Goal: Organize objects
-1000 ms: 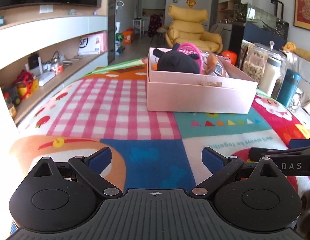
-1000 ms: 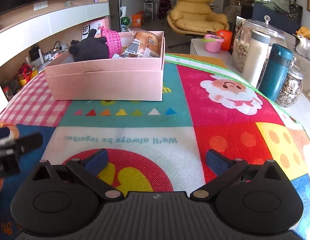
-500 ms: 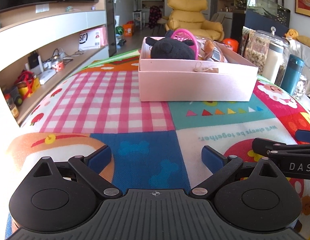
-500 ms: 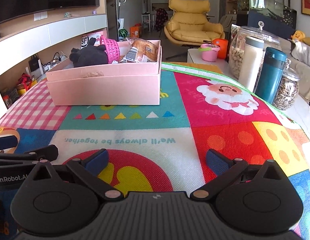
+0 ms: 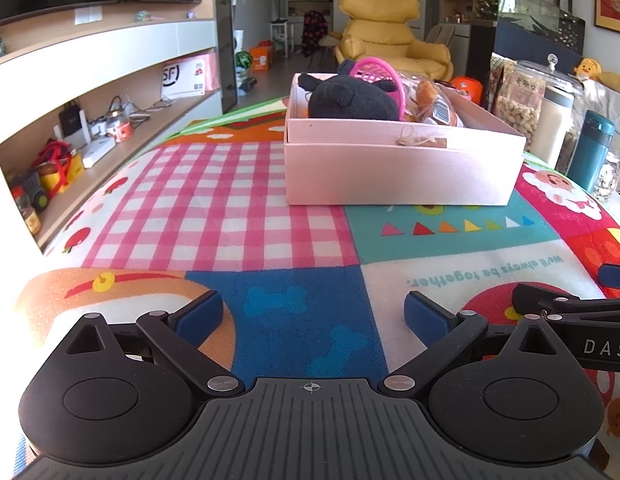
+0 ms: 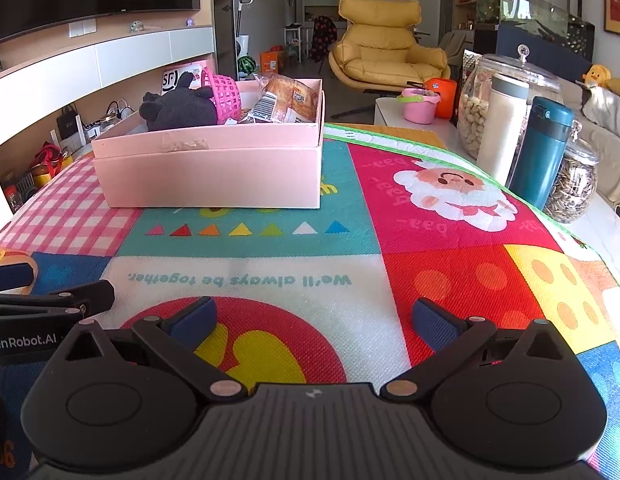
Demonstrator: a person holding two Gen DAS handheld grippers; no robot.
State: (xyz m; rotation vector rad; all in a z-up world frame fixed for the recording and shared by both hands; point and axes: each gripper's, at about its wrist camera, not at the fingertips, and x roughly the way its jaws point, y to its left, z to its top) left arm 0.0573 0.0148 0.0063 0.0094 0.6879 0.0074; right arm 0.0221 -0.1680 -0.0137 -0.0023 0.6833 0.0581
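A pink cardboard box [image 5: 402, 172] [image 6: 213, 174] stands on the colourful mat, well ahead of both grippers. Inside it lie a black plush toy [image 5: 350, 98] [image 6: 177, 110], a pink plastic basket [image 5: 384, 74] [image 6: 225, 96] and snack packets [image 5: 434, 106] [image 6: 285, 98]. My left gripper [image 5: 314, 314] is open over the blue bone patch, nothing between its fingers. My right gripper [image 6: 314, 318] is open over the red circle, also holding nothing. Each gripper shows at the edge of the other's view.
Glass jars of nuts and seeds [image 6: 482, 112], a white bottle [image 6: 504, 128] and a teal flask [image 6: 544, 152] line the table's right edge. A shelf unit with clutter [image 5: 69, 148] runs along the left. A yellow armchair [image 6: 386, 56] stands behind. The mat [image 6: 350, 240] lies between grippers and box.
Both grippers have drawn back and lowered slightly, so the box sits a little farther off. Both stayed open and held nothing.
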